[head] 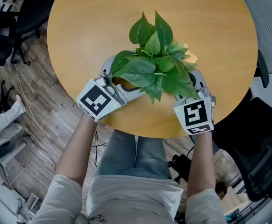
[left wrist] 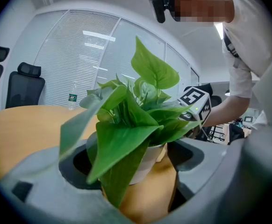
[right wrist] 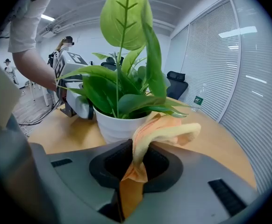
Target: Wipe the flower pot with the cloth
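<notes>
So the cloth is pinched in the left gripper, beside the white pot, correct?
Not quite: the cloth is pinched in the right gripper, not the left, as the right gripper view shows. It does sit beside the white pot. The left gripper is open, with the pot between its jaws.

Two tools: the left tool [head: 115, 80] and the right tool [head: 194, 85], one on either side of a single white flower pot [right wrist: 115, 125]. The pot holds one leafy plant [head: 154, 59]. One orange cloth [right wrist: 166, 127] is pinched in the right tool's jaws. One round wooden surface [head: 94, 22] lies under both tools. Beyond the left tool stand one water bottle [left wrist: 72, 101] and two black office chairs [left wrist: 27, 85].
</notes>
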A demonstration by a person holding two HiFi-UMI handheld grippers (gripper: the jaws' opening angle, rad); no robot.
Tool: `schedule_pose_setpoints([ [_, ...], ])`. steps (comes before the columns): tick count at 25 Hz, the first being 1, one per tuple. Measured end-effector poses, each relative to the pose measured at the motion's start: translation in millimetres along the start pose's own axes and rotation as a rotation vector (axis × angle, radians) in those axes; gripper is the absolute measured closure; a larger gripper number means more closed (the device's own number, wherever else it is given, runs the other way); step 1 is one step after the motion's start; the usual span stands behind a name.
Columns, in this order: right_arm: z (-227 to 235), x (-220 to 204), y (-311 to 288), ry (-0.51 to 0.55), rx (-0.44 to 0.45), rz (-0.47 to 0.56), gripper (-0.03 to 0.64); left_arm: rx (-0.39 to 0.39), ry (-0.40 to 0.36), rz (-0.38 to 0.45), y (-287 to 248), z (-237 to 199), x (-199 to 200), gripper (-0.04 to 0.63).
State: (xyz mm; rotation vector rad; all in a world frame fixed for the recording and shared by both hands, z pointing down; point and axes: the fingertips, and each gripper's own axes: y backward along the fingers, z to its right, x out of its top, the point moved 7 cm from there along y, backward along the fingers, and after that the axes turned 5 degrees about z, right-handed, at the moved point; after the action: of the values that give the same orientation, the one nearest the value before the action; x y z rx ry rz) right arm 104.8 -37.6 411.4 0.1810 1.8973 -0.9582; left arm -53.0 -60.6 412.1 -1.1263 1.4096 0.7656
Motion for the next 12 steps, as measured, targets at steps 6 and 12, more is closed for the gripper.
schedule_pose_setpoints([
  [6,-6.6,2.7,1.7,0.000,-0.019,0.002,0.563,0.094,0.004,-0.012,-0.3,4.8,1.3,0.160],
  [12,-11.4,-0.3,8.6,0.014,-0.001,-0.011,0.563,0.163,0.013,-0.006,-5.4,9.3,0.1,0.160],
])
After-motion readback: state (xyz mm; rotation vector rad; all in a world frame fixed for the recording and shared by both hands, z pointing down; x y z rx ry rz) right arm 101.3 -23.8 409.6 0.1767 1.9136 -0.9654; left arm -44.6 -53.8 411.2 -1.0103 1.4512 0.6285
